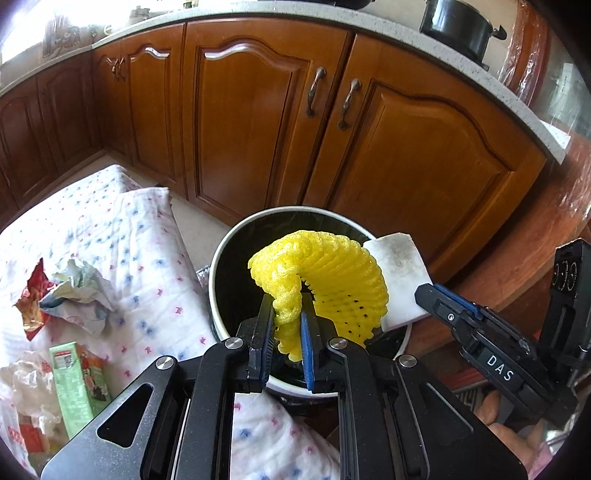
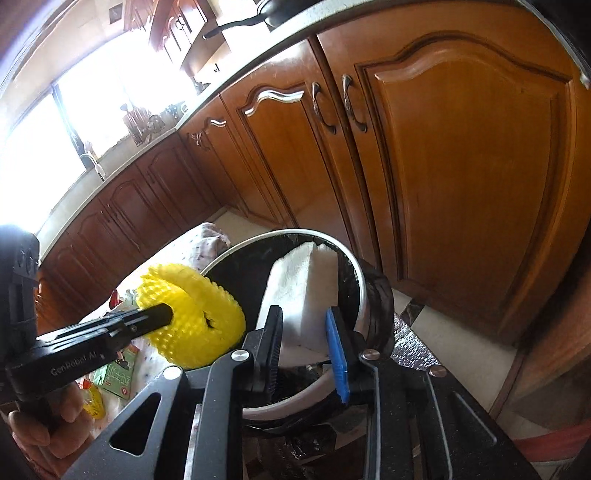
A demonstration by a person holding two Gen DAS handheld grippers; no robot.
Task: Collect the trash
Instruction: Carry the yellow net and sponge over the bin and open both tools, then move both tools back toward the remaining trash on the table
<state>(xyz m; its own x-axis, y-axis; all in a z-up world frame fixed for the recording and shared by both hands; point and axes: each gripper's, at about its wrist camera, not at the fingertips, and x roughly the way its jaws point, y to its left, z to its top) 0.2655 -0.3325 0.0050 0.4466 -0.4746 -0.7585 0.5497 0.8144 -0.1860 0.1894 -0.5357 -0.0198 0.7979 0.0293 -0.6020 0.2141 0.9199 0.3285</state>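
My left gripper [image 1: 288, 314] pinches the yellow foam net [image 1: 325, 273]; my right gripper [image 2: 306, 332] clamps the white sponge [image 2: 306, 295]; both hang over the bin [image 1: 236, 236], frame centre.

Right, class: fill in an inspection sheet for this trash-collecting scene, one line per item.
Surface: patterned cloth covering a low surface beside the bin.
Job's things: yellow foam net and white foam block, both over the bin.
Clutter: crumpled wrappers, green box on the cloth.
Grippers: left tongs shut on the net; right tongs hold the block.
Cables: nothing seen.
Surroundings: wooden cabinets, black pot on the counter.
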